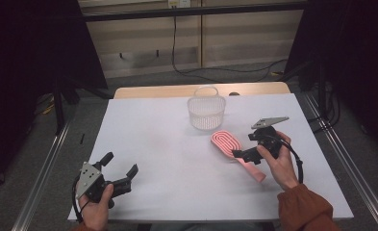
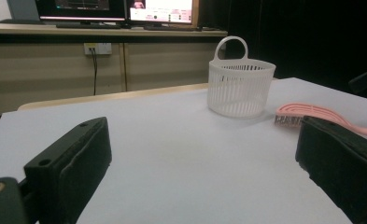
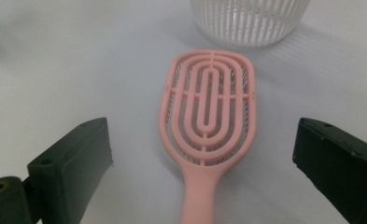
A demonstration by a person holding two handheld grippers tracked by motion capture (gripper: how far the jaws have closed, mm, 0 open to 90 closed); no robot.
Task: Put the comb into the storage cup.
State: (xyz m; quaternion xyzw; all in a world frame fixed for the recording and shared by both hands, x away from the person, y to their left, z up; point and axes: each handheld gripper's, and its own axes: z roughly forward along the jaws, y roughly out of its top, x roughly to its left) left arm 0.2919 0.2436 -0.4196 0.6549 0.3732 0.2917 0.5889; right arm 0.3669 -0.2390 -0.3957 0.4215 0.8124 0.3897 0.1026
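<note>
White sheeting covers the table (image 1: 177, 159), which stands on a grey floor with dark curtains at both sides and a pale wall panel behind.

At the near right, the right gripper (image 1: 244, 155) is held in the person's right hand (image 1: 280, 163), over the handle end of a pink brush (image 1: 227, 143). Its jaws are spread wide and grasp nothing. In the right gripper view the brush (image 3: 208, 112) lies flat between the two black jaws, its handle running down toward the camera and its oval, ribbed head pointing away; neither jaw touches it. An orange sleeve (image 1: 304, 207) covers that forearm.

Just beyond the brush head stands a white slatted basket (image 1: 206, 110) with a loop handle, near the far middle of the table. The right gripper view catches its lower wall (image 3: 251, 21) right behind the brush, close but apart.

At the near left, the left gripper (image 1: 120, 168) rests low by the table edge in the left hand (image 1: 96, 209), its jaws likewise parted and empty. It is well apart from the brush. Its own view looks across bare sheet to the basket (image 2: 239, 86), with the brush (image 2: 307, 114) lying to the right of it and two monitors (image 2: 118, 9) on a bench far behind.
</note>
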